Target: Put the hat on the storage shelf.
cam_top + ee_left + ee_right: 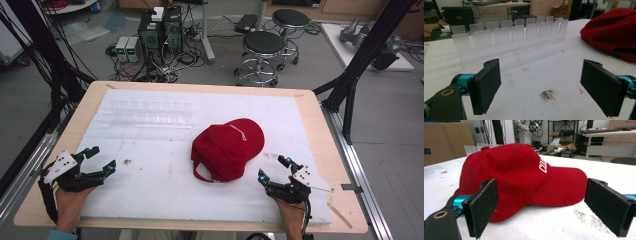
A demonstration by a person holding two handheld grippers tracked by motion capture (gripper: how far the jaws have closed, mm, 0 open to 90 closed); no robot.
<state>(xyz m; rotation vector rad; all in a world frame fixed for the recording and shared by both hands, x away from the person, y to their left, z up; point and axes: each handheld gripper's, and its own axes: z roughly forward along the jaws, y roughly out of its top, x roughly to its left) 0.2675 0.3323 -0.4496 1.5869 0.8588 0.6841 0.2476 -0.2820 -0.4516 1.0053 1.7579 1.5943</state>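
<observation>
Right gripper view, red cap lettered "CO", partly hidden, both grippers spread wide, empty.

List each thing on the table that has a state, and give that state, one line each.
Red cap: lying crown up on the white mat, untouched.
Clear slotted rack: standing upright, slots empty.
Left tool: open, holding nothing.
Right tool: open, holding nothing, facing the cap.

High cam above near table edge, facing fwd/down, both tool cams low, close – all share red cap.
</observation>
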